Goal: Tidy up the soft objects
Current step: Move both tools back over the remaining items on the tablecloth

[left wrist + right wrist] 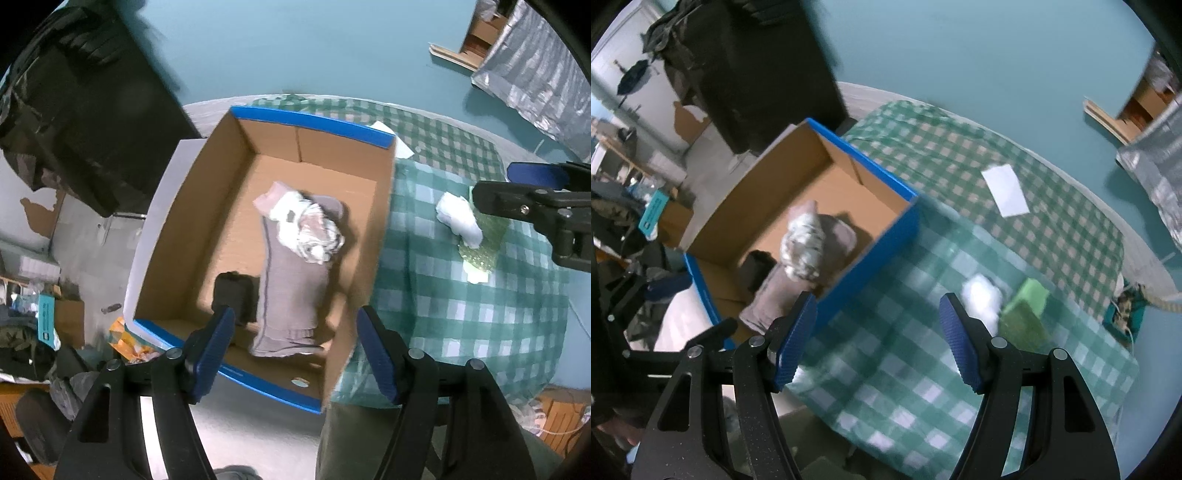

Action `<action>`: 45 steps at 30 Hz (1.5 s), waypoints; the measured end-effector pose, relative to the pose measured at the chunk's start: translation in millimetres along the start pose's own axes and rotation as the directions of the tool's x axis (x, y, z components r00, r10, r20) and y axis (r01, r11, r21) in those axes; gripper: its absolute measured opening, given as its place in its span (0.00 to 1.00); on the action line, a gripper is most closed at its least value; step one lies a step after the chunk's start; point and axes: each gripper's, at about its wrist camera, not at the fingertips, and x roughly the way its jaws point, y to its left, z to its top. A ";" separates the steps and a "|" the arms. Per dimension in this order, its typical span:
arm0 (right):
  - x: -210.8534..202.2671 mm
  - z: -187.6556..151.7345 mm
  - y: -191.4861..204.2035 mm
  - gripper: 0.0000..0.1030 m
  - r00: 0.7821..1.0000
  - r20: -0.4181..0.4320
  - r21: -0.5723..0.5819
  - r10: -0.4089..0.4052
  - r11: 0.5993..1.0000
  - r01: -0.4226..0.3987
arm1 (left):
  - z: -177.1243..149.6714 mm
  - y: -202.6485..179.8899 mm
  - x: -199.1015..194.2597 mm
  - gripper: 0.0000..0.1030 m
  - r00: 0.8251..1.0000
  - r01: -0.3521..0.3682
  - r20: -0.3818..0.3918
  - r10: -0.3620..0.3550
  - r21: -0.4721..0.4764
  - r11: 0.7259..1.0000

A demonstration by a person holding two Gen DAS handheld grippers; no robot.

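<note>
A blue-rimmed cardboard box (pixel 240 192) (pixel 871 243) holds a flat grey cloth (pixel 291 280) (pixel 775 291), a rolled white patterned bundle (pixel 314 229) (pixel 803 245) on top of it and a small black item (pixel 234 295) (pixel 757 267). On the green checked cloth (pixel 461 302) (pixel 905 332) to the right lie a white soft wad (pixel 460 219) (pixel 982 295) and a green sponge (pixel 480 243) (pixel 1028 304). My left gripper (pixel 295 354) hangs open above the box's near end, nothing between its pads. My right gripper (pixel 877 338) (pixel 535 206) is open over the checked cloth, left of the wad.
A white paper slip (pixel 1006 190) lies on the checked cloth further back. A dark bulky cover (pixel 81 110) stands behind the box on the left. Clutter (pixel 37 332) fills the floor at the left. A silver sheet (pixel 535 74) hangs at the upper right.
</note>
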 end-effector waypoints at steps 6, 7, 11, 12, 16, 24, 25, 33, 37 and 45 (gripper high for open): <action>-12.4 -19.4 -23.8 0.68 1.000 0.006 0.050 -0.015 0.999 0.015 | 0.1 -18.3 -5.1 0.71 1.000 0.014 0.009 -0.014 0.039 0.999; -14.0 -21.7 -26.3 0.68 1.000 0.006 0.056 -0.017 0.998 0.016 | 0.2 -21.7 -6.0 0.72 1.000 0.015 0.011 -0.016 0.047 0.999; -20.0 -35.4 -40.6 0.68 1.000 0.004 0.084 -0.030 0.996 0.029 | 1.2 -35.4 -8.6 0.73 1.000 0.024 0.016 -0.025 0.084 0.996; -20.6 -40.8 -47.2 0.68 0.999 0.001 0.095 -0.035 0.995 0.035 | 1.4 -39.2 -9.3 0.75 1.000 0.023 0.018 -0.025 0.099 0.995; -22.9 -55.7 -67.5 0.68 0.999 -0.012 0.129 -0.052 0.990 0.054 | 2.4 -52.2 -12.8 0.76 0.999 0.018 0.032 -0.023 0.143 0.990; -24.2 -80.0 -109.9 0.68 0.996 -0.036 0.220 -0.085 0.971 0.091 | 10.4 -75.2 -9.3 0.78 0.997 0.070 0.022 -0.074 0.145 0.987; -23.7 -82.1 -114.1 0.68 0.995 -0.038 0.226 -0.090 0.969 0.096 | 11.2 -79.0 -8.1 0.78 0.997 0.076 0.019 -0.080 0.149 0.986; -9.3 -100.6 -150.6 0.68 0.992 -0.063 0.285 -0.109 0.951 0.123 | 17.8 -106.9 11.0 0.78 0.995 0.104 -0.015 -0.103 0.182 0.978; 2.2 -106.3 -165.1 0.68 0.992 -0.081 0.313 -0.100 0.942 0.120 | 18.8 -120.6 20.4 0.78 0.995 0.103 -0.033 -0.098 0.212 0.972; 27.3 -108.0 -183.9 0.68 0.997 -0.072 0.373 -0.041 0.925 0.066 | 23.2 -139.1 44.0 0.78 0.993 0.104 -0.084 -0.086 0.238 0.966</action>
